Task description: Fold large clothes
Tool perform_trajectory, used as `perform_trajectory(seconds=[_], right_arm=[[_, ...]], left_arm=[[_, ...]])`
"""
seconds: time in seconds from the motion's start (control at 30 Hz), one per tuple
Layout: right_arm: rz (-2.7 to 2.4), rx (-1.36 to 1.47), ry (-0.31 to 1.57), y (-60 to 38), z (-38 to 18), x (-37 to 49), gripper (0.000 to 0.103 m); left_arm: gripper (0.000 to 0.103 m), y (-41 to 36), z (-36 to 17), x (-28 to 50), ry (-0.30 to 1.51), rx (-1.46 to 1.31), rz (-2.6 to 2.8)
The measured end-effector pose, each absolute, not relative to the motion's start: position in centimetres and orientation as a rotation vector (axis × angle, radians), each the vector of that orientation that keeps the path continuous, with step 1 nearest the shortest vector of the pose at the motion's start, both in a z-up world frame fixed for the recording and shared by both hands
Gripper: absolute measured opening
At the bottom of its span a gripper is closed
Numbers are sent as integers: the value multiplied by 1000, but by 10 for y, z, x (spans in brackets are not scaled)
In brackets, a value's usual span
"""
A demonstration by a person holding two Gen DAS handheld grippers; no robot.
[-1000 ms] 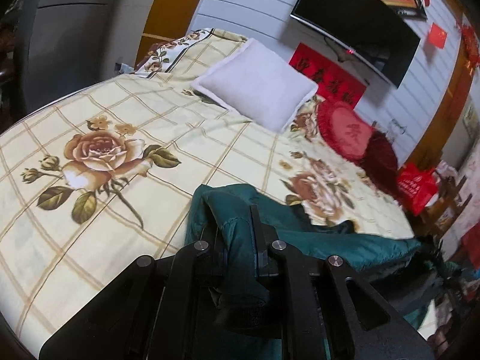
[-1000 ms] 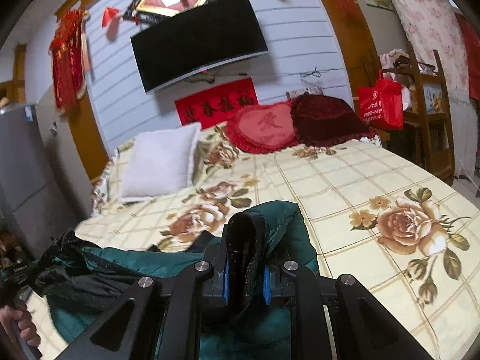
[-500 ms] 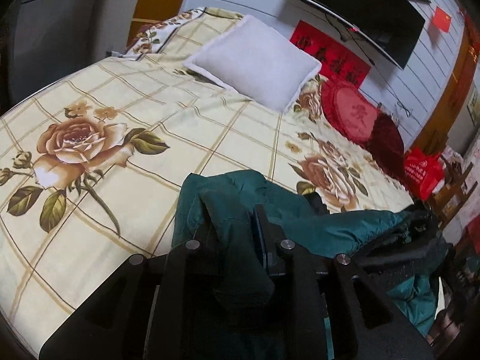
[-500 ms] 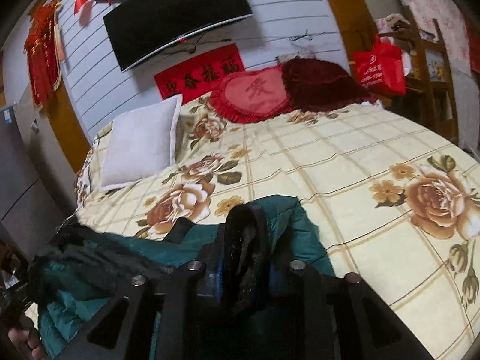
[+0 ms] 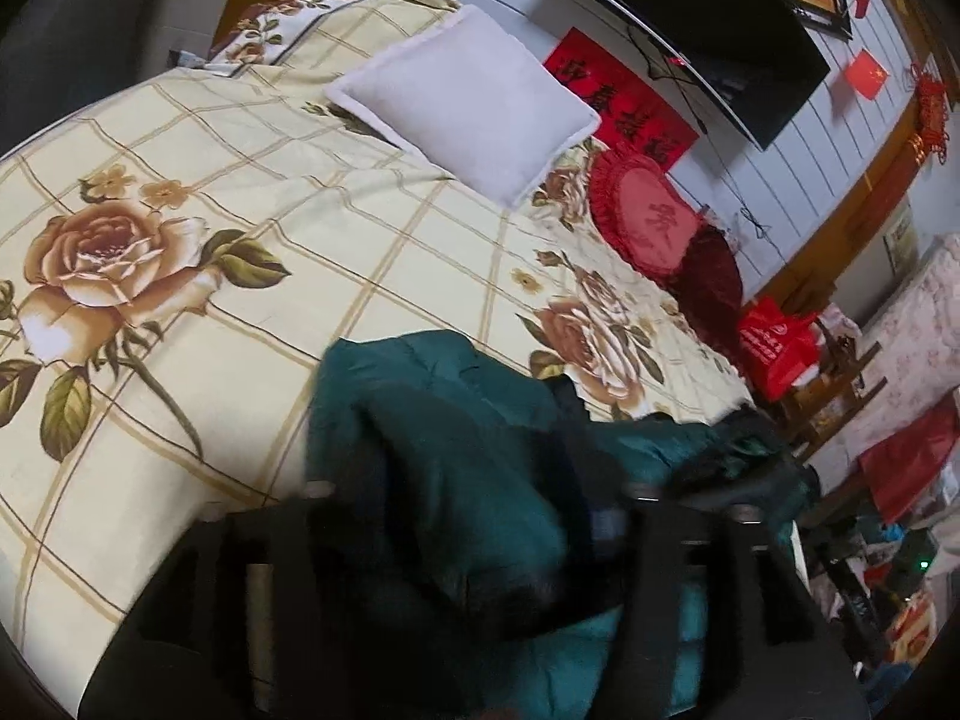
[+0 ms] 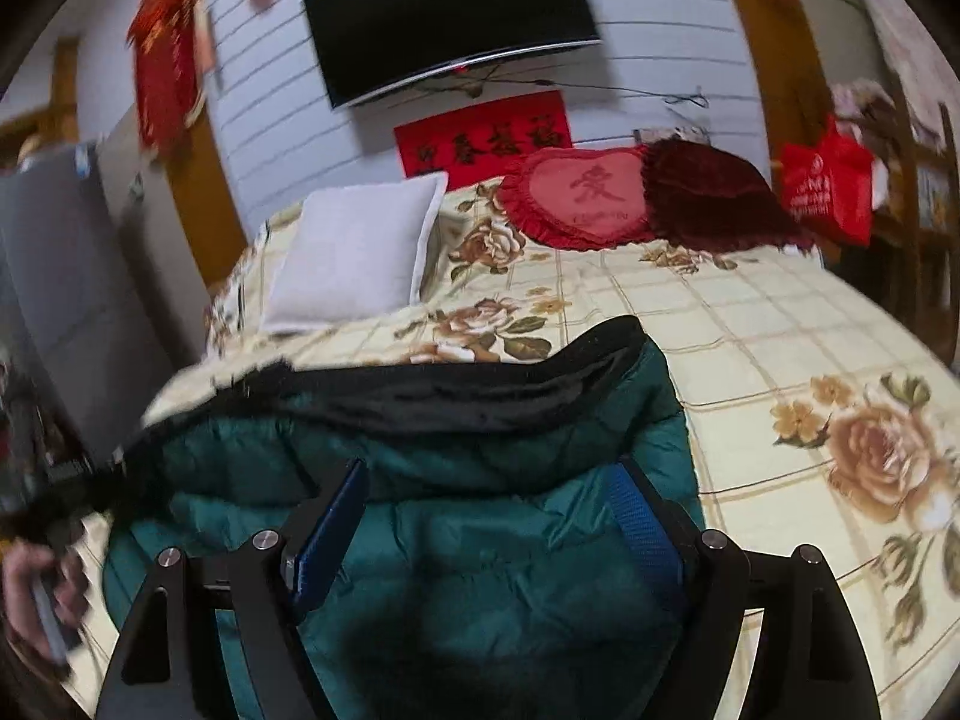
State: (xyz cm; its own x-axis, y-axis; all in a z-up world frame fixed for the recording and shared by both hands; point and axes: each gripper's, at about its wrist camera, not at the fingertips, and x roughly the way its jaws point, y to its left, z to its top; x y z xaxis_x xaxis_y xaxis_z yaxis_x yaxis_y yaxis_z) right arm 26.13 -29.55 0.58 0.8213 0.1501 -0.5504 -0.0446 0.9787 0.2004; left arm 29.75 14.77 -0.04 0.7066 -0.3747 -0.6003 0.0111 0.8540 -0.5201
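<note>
A dark green puffer coat (image 6: pixel 480 516) with a black fur-trimmed edge (image 6: pixel 456 390) lies on the near part of the floral bed (image 6: pixel 780 324). My right gripper (image 6: pixel 486 516) is open just above the coat, its blue-padded fingers (image 6: pixel 642 516) spread wide with nothing between them. In the left wrist view the coat (image 5: pixel 444 432) fills the space between the blurred jaws of my left gripper (image 5: pixel 480 540); the blur hides whether they pinch it. The left hand holding that gripper shows at the right wrist view's left edge (image 6: pixel 36 588).
A white pillow (image 5: pixel 468 102), a red heart cushion (image 6: pixel 582 192) and a dark red cushion (image 6: pixel 714 192) lie at the bed's head under a wall TV (image 6: pixel 450 18). A red bag (image 6: pixel 828 180) hangs on a wooden shelf at the right. A grey cabinet (image 6: pixel 54 300) stands left.
My right gripper has opened and let go of the coat's fur edge, which now lies spread across the bed. My left gripper's jaws look further apart, with the coat still between them.
</note>
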Motion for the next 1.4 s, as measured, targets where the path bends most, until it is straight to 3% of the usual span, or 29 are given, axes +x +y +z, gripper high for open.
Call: perform_trajectory(seconds=[0.07,0.13,0.4,0.6,0.67,0.83,1.4], right_arm=[[102,183,610,-297,3,263,80],[103,207,616,-300,2,264,80],[40,192,675,-302,-2,268,80],[72,62,799,-275,-13,278,81],[54,47,829,-274,-25,287,83],[35,126,896,-292,-54,314,103],[57,168,904,-296,-45,318,103]], left_arm=[[94,146,3,295,742,-485,-202],[103,145,5,293,722,-445,-157],[103,107,21,279,644,-262,-252],[103,67,-2,289,752,-57,-190],[103,71,-16,299,812,-68,-134],[103,88,-37,314,841,-156,-117],[103,105,-30,306,825,-291,-148]])
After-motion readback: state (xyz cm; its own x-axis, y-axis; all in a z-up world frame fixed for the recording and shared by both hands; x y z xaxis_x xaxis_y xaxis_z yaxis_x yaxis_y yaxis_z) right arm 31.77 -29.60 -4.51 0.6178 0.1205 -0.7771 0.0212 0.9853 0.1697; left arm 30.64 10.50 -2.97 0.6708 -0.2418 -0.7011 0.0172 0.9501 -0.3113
